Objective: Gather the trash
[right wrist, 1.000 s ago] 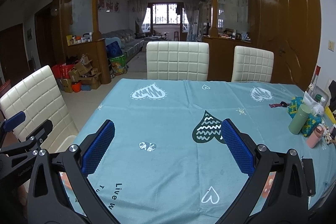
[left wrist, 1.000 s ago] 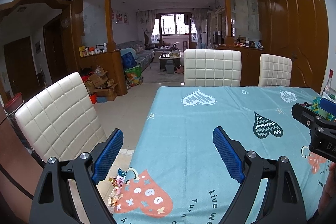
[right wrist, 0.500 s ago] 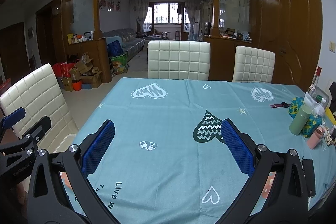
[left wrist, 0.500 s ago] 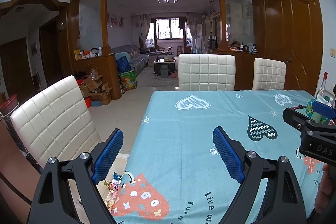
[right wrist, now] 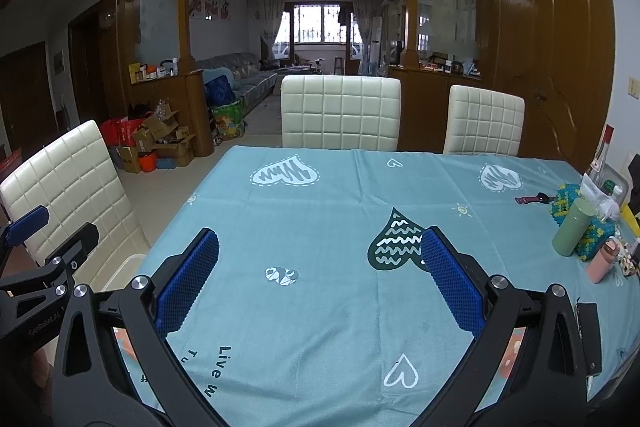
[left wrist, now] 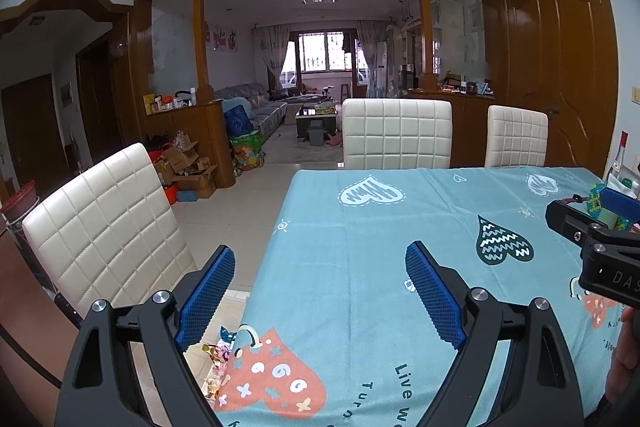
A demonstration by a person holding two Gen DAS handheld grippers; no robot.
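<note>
step: find trash | left claw [left wrist: 320,291] and right claw [right wrist: 320,279] both wide open, empty, over the table [right wrist: 320,211] | crumpled wrappers [left wrist: 218,355] on floor beside table's near-left edge | advice: lower left claw there, pinch one piece

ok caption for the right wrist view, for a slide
Right gripper open over a blue heart-print tablecloth, green bottle at right.

Crumpled candy wrappers [left wrist: 218,357], shiny gold, pink and patterned blue, lie scattered in a loose cluster on the pale tiled floor just beside the hanging edge of the turquoise heart-print tablecloth [left wrist: 384,227], near a white quilted chair [left wrist: 108,227].
</note>
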